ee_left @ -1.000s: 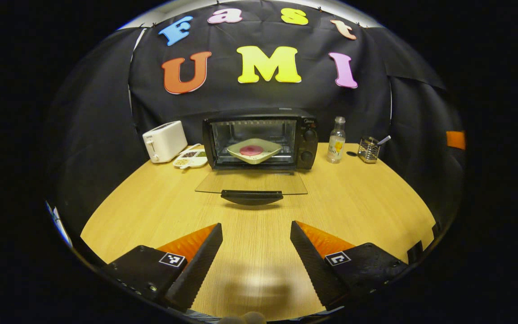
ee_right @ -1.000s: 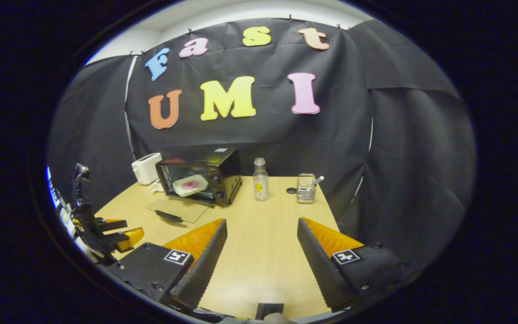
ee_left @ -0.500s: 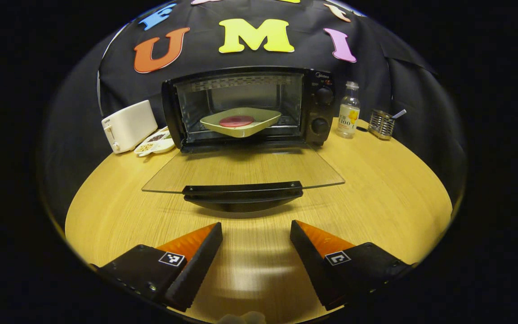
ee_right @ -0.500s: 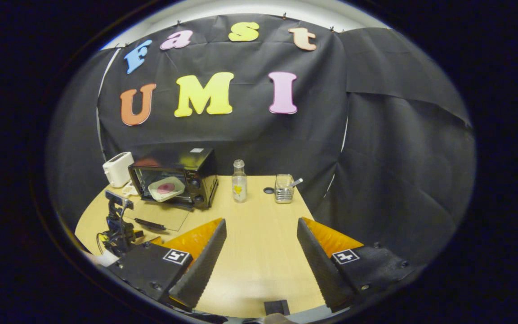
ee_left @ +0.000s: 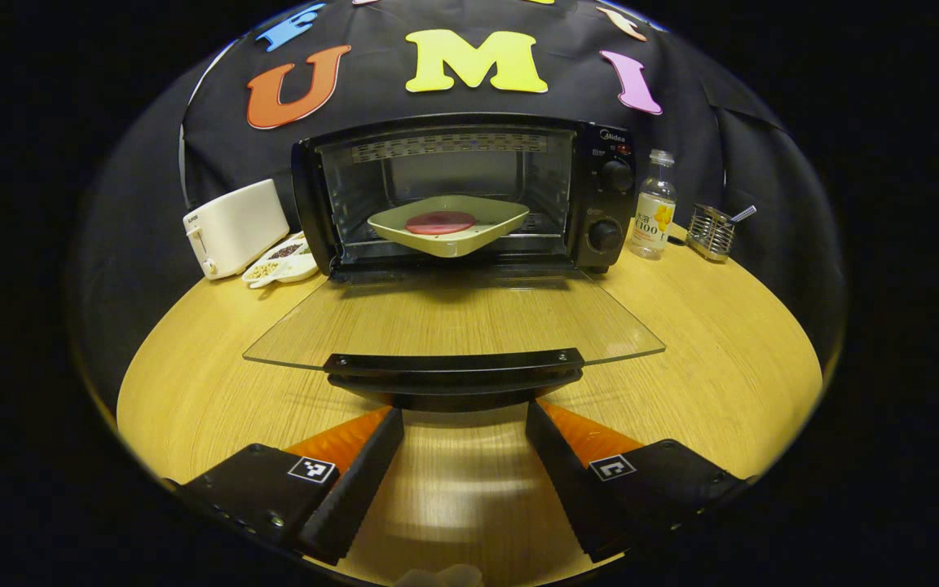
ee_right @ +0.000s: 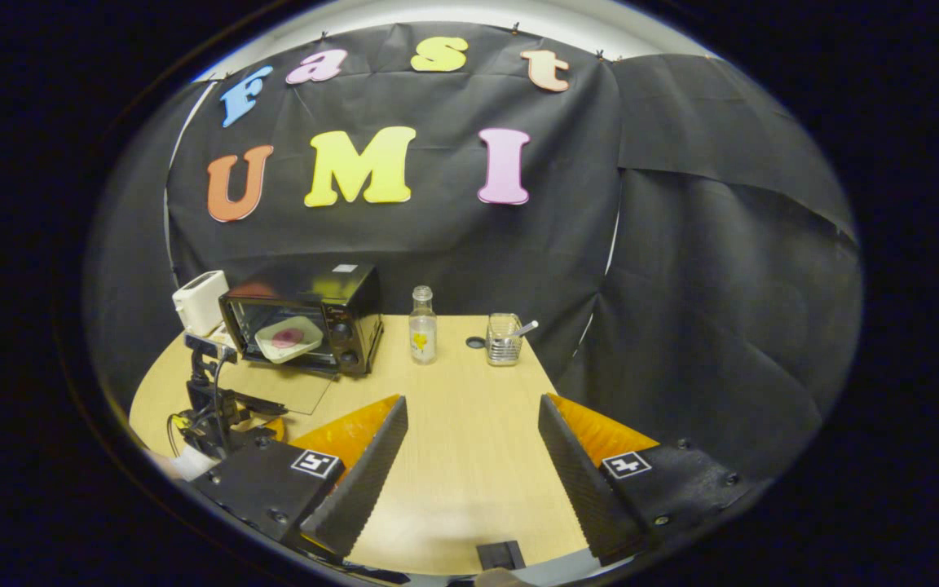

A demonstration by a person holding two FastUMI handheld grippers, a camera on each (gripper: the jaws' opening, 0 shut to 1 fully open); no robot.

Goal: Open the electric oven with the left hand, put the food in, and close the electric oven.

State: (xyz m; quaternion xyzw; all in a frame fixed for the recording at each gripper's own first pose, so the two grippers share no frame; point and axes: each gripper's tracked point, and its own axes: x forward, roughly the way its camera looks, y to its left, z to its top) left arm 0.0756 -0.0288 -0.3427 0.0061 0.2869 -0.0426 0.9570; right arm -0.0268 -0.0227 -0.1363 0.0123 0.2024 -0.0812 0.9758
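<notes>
Though open, door handle just beyond tongs

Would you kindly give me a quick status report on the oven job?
Left claw open, just under door handle. Right claw open, holding nothing. Plate of food inside oven; glass door down. Path clear.
</notes>
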